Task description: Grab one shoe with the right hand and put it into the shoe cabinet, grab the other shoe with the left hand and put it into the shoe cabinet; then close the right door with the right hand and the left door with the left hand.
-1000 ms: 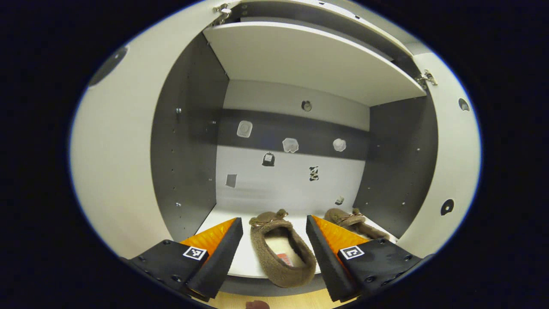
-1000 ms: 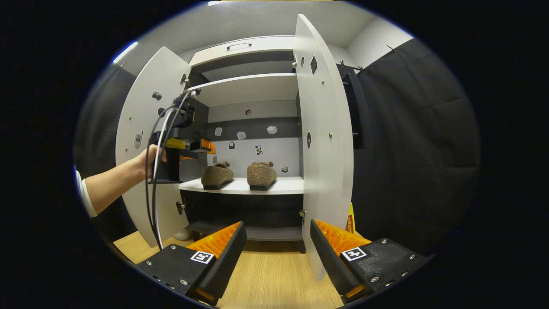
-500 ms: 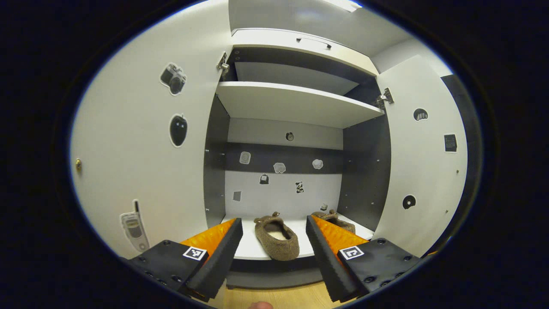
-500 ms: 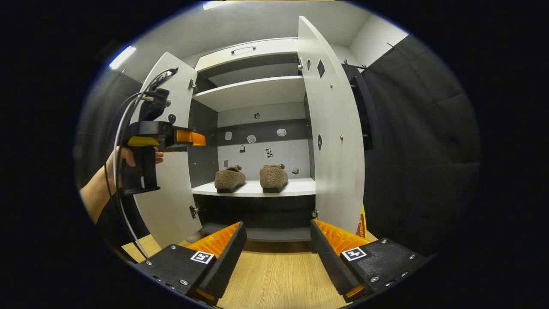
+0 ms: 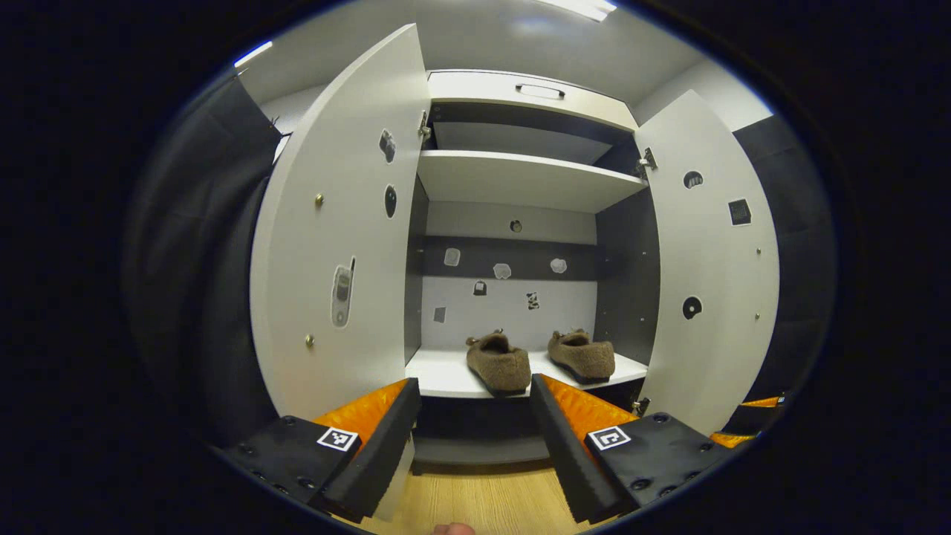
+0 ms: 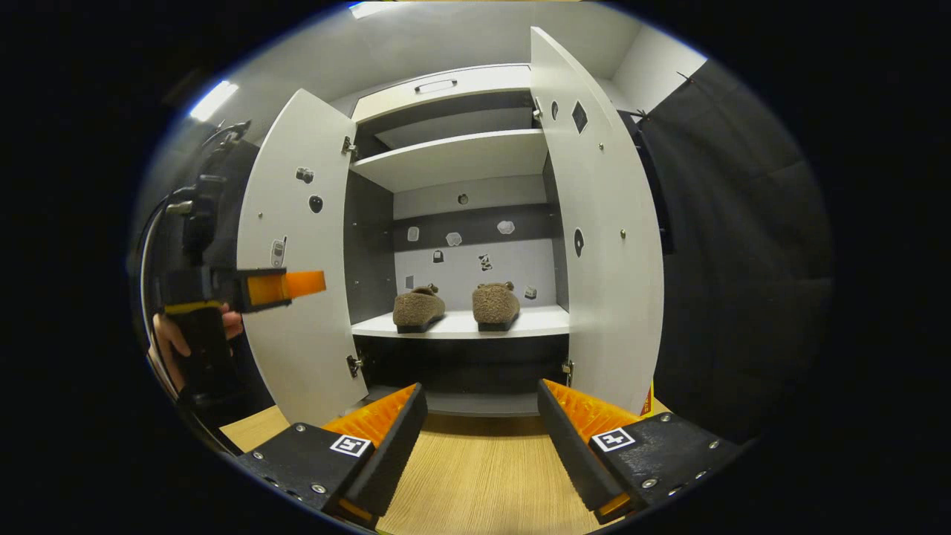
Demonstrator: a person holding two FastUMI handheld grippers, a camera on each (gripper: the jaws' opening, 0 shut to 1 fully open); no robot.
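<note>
Both slippers are shelved; you are lining up to close the doors.

The left slipper [image 6: 418,310] and right slipper [image 6: 495,305] are sitting side by side on the cabinet's middle shelf [image 6: 461,325], well clear of the front edge (nothing should catch). Your right gripper [image 6: 481,438] is hovering near the floor [image 6: 475,483] with jaws wide and empty; your left gripper [image 5: 474,435] is likewise gaping, holding nothing. Start with the right door [image 6: 605,245]: get outside its free edge, press flat on the panel and swing it steadily; then do the left door [image 6: 301,253].
</note>
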